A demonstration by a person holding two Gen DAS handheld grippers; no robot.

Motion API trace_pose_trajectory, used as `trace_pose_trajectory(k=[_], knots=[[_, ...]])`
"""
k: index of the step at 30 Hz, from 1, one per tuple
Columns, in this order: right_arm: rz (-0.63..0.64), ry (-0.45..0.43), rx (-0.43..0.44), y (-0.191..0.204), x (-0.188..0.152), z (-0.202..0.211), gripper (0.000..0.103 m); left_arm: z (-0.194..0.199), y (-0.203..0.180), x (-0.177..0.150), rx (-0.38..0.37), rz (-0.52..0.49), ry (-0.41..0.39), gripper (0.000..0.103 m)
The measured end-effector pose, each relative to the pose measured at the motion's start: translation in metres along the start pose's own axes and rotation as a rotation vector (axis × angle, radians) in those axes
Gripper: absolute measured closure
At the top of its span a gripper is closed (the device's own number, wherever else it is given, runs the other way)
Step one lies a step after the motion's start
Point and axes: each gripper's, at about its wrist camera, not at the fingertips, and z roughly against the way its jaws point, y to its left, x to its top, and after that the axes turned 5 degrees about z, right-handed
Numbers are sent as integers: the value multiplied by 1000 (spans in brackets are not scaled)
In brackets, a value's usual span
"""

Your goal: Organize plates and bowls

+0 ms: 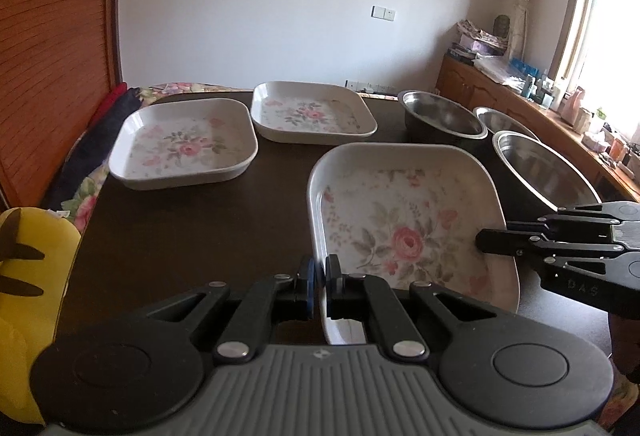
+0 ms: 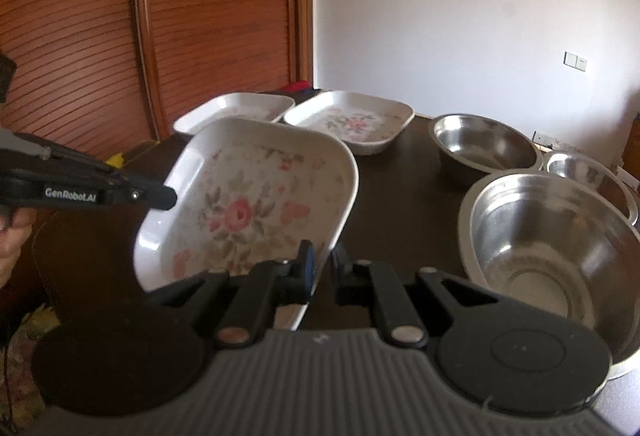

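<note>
1. White melamine with a pink rose print: the near plate point(image 1: 404, 232) fills the centre-right of the left wrist view and is tilted, its right side raised off the dark table point(image 1: 180, 236)
2. The left gripper point(image 1: 318, 276) is clamped on the plate's near-left rim, fingers either side of the wall; the right gripper point(image 2: 320, 268) pinches the opposite rim at the bottom centre of its own view
3. Two more floral plates sit flat in the upper middle: the left plate point(image 1: 184, 144) and the far plate point(image 1: 312, 112), just beside each other
4. Three steel bowls cluster at the right: the big bowl point(image 2: 552, 248), the far bowl point(image 2: 484, 140) and the small bowl point(image 2: 588, 176) between and behind them
5. Judged risks: each grip is a narrow pinch on a smooth sloping rim, so uneven lifting could let the plate slide out and drop
6. Swinging right could knock the raised edge into the big bowl, which stands near
7. Stacking onto another plate off-centre would probably leave it rocking rather than nested
</note>
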Motion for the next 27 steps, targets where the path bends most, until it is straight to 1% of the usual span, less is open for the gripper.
trace_pose_trajectory(k=[7, 12, 22, 25, 26, 27], knots=[[-8, 27, -1, 2, -10, -9, 90, -8, -2, -5, 6, -15, 16, 86], [-7, 41, -5, 0, -16, -12, 88, -17, 0, -8, 3, -6, 29, 86], [-11, 34, -15, -2, -20, -14, 86, -23, 5, -9, -2, 12, 25, 85], [10, 24, -31, 1, -19, -11, 85, -20, 3, -9, 8, 3, 6, 72], [25, 11, -41, 3, -19, -8, 85, -17, 3, -9, 9, -2, -7, 63], [33, -2, -44, 3, -19, -5, 83, -13, 2, -8, 10, -4, -20, 55]])
